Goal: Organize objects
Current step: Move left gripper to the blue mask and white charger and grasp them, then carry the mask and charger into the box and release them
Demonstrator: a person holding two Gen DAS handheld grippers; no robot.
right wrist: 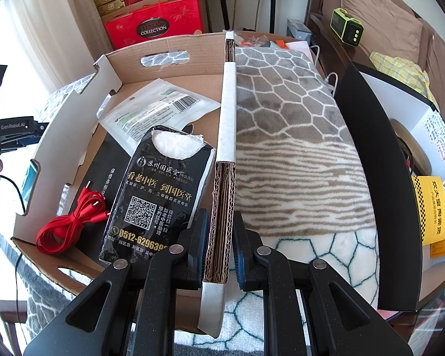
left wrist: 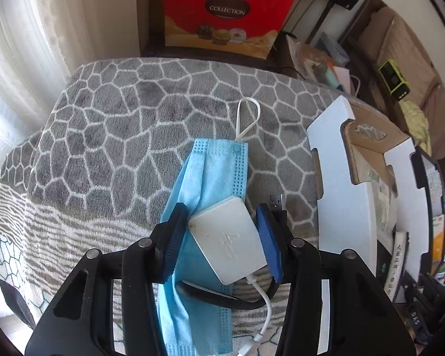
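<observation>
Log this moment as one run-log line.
left tool: closing around white charger on blue mask | right tool: gripping cardboard box wall

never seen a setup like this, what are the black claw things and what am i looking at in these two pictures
The black claws are two-finger grippers, hand tools that a person squeezes, one per hand. No robot is involved. Each gripper carries a wide-angle camera looking along its fingers, so each picture is one gripper's own view.

The left wrist view shows the left gripper over a grey patterned blanket. Its fingers sit either side of a white charger lying on a blue face mask. They seem to be touching it, but I cannot tell whether they grip it.

The right wrist view shows the right gripper closed on the wall of a cardboard box. Inside the box lie a red cable, a black tissue pack and a clear plastic pouch. At the left edge you glimpse the other gripper.
</observation>
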